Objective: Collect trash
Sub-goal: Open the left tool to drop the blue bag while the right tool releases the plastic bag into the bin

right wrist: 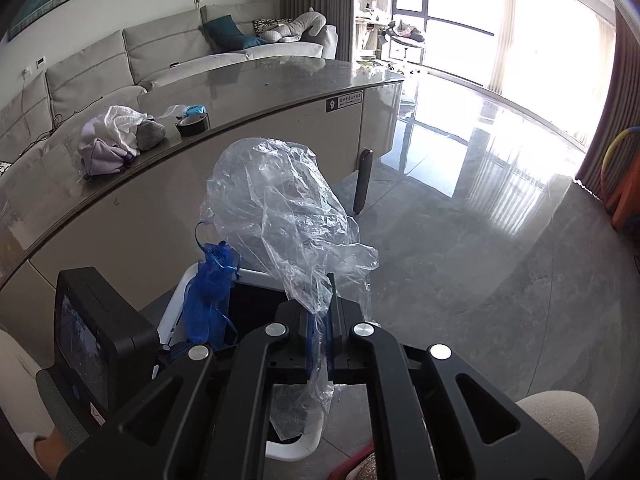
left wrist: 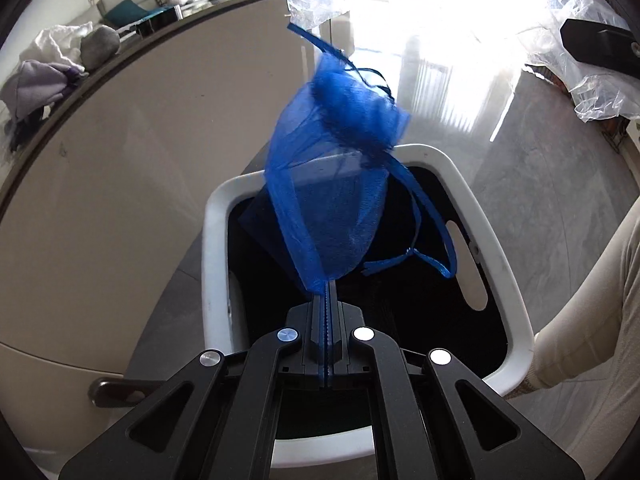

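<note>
Above the white bin (left wrist: 502,264), the left gripper (left wrist: 327,292) points down toward the opening, jaws clamped on a blue mesh pouch (left wrist: 332,184). Beside it, the right gripper (right wrist: 320,320) pinches a crumpled clear plastic bag (right wrist: 280,204) over the same bin, near the counter (right wrist: 256,80).

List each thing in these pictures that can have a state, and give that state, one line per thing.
Left gripper: shut on blue mesh drawstring pouch.
Blue mesh drawstring pouch: held above the bin.
Right gripper: shut on crumpled clear plastic bag.
Crumpled clear plastic bag: held up.
White plastic bin: open, dark inside.
</note>
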